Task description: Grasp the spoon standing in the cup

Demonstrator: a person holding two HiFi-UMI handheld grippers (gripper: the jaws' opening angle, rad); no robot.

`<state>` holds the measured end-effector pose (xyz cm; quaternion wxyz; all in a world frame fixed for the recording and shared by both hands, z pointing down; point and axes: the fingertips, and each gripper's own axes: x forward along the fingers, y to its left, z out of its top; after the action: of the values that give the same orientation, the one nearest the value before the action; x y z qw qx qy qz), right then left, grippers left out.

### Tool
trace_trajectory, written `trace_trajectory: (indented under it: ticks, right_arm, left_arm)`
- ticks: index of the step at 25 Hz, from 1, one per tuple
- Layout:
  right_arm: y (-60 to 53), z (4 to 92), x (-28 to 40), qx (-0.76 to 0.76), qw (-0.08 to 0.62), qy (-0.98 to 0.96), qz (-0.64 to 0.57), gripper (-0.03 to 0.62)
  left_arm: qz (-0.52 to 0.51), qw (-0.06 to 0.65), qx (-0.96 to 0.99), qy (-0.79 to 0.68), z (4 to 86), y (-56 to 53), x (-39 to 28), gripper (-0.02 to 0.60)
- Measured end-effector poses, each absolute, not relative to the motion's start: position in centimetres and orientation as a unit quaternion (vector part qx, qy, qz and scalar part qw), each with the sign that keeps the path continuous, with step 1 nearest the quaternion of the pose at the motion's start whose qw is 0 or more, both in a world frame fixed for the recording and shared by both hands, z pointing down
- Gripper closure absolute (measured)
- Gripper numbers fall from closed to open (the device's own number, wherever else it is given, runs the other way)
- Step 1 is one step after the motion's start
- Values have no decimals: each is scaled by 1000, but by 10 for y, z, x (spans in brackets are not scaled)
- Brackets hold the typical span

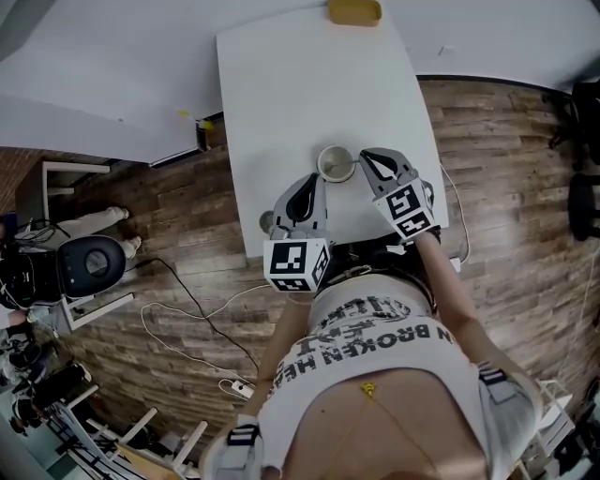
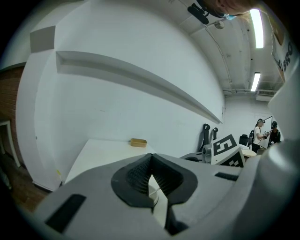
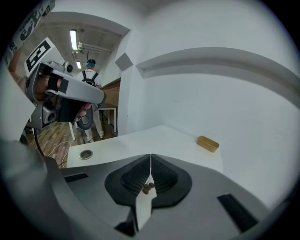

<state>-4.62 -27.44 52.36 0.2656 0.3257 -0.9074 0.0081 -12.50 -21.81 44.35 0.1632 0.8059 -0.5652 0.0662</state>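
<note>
A pale cup [image 1: 335, 163] stands near the front of the white table [image 1: 309, 84]. I cannot make out the spoon in it from the head view. My left gripper [image 1: 317, 180] points at the cup from the near left, jaws shut and empty. My right gripper [image 1: 366, 155] sits just right of the cup, also shut with nothing held. In the left gripper view the jaws [image 2: 151, 157] meet at the tips, and a sliver of the cup [image 2: 153, 196] shows under them. The right gripper's jaws [image 3: 150, 157] are closed too, with a small brown bit [image 3: 147, 187] behind the gap.
A yellow tray [image 1: 354, 11] lies at the table's far edge by the white wall, also seen as the yellow tray [image 3: 207, 143]. A round metal grommet [image 1: 266, 222] sits at the near left corner. Cables [image 1: 187, 319] run over the wooden floor, and people [image 2: 260, 133] stand in the distance.
</note>
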Motion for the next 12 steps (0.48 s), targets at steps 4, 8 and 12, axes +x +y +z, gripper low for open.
trace_trajectory:
  ticks: [4,8,12]
  right_arm:
    - [-280,538,-46,322,279,-905,13,586]
    - [-280,550,-47,317,289,-903,24,586]
    - [-282,558,-45,320,287,-902,45,586]
  left_arm:
    - [68,167,803,-568,447,-221,-128,584]
    - [69,170,801,-570,449,-220,-131,583]
    - [71,171,799,-573,450,-218,-133,583]
